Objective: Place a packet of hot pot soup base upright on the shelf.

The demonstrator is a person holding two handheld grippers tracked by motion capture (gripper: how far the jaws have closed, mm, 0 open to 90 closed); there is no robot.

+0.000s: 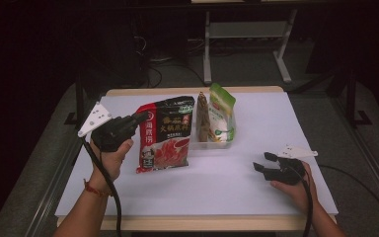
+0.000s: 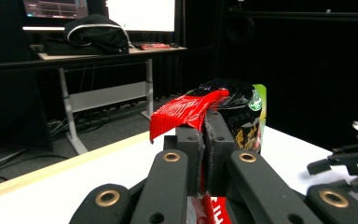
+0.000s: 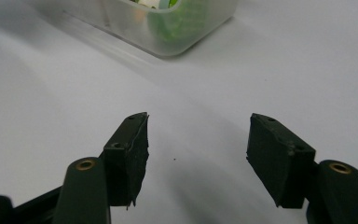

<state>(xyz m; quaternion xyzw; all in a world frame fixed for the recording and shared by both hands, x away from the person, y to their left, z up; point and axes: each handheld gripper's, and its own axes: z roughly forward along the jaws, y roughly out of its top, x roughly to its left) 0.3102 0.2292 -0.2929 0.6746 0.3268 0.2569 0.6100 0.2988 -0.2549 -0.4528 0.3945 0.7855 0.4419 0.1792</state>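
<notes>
A red and black hotpot seasoning bag (image 1: 167, 133) hangs upright just left of the clear plastic bin (image 1: 212, 142). My left gripper (image 1: 140, 117) is shut on the bag's upper left edge and holds it off the table. From the left gripper view the bag's red edge (image 2: 186, 112) is pinched between the two pads, with the jaws (image 2: 204, 140) pressed tight. My right gripper (image 1: 265, 162) rests low at the table's right front, open, nothing between its fingers. Its two pads stand wide apart (image 3: 198, 149) over bare white table.
The clear bin holds a green and white pouch (image 1: 222, 114) and a brown packet (image 1: 203, 118), both standing up. The white table top (image 1: 256, 123) ends in a wooden edge at front and back. Desk frames and cables stand on the dark floor beyond.
</notes>
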